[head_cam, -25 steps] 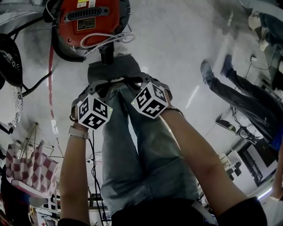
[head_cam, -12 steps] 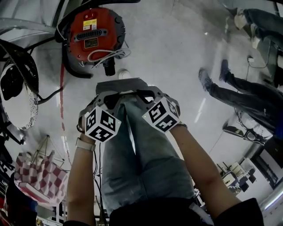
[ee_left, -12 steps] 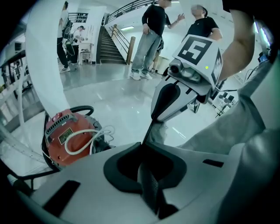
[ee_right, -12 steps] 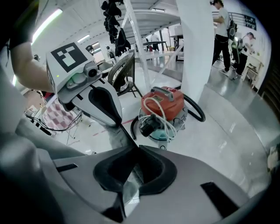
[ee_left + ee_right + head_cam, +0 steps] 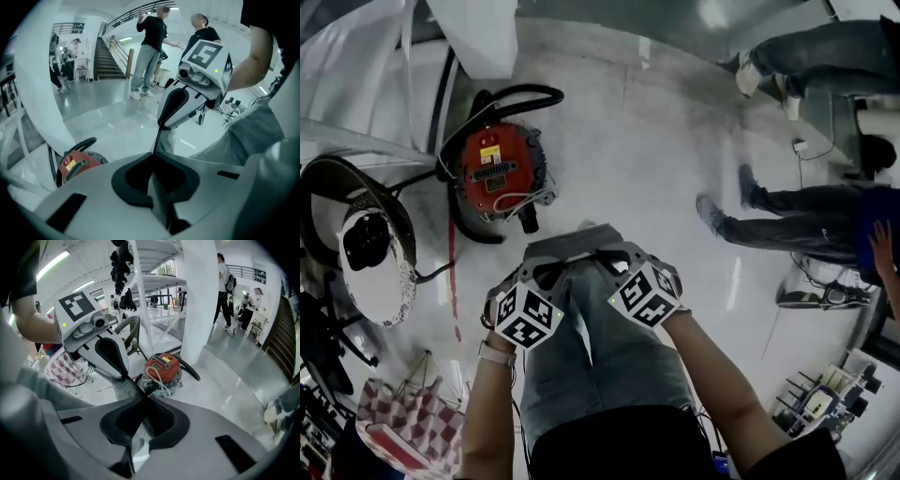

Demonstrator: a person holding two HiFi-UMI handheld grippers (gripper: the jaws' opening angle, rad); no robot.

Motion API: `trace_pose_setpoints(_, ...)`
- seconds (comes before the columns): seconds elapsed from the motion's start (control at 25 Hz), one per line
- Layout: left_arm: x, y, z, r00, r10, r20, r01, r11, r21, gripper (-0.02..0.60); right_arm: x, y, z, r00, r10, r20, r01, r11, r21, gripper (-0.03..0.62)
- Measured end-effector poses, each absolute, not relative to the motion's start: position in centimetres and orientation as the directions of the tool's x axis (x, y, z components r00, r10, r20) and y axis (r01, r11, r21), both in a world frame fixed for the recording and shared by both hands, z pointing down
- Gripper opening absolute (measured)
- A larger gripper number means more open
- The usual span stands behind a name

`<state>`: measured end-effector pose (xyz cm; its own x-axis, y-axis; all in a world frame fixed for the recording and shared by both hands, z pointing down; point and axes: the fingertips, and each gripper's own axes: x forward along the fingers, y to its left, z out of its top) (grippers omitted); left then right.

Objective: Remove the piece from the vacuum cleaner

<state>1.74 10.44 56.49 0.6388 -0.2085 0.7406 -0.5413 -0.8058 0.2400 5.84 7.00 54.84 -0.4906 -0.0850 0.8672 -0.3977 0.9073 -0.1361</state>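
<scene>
farther off now, vacuum cleaner (image 5: 492,173) lies ahead-left of left gripper (image 5: 542,274) and right gripper (image 5: 614,264), both closed empty.

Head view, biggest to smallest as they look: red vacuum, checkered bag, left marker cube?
1-2. Red vacuum and checkered bag look alike; the bag runs off frame.
3. Left marker cube, though nearest the camera.

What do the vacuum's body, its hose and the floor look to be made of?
Vacuum body: probably hard plastic or painted metal. It is glossy red-orange with a ribbed vent.
Hose: likely flexible black plastic or rubber, since it bends in a smooth loop.
Floor: polished concrete or a coated surface. It is smooth and grey and shows light reflections.
</scene>
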Motion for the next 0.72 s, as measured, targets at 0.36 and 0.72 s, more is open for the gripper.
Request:
trace_pose_setpoints(0.36,2.7,6.8,44.2,0.657,-0.23,0.718,-0.536,-0.812,0.231,0.033,7.2,4.1,42.3,-0.516,-0.183,0.837,-0.465,0.88,-0.095,0.049)
trace_pose_setpoints(0.72,3.6,2.6,33.0,0.664,-0.292,0.689,-0.522,-0.84,0.147,0.034,8.2,0.4,30.7,-0.525,-0.29,0.8,-0.493,0.87,-0.008,0.049)
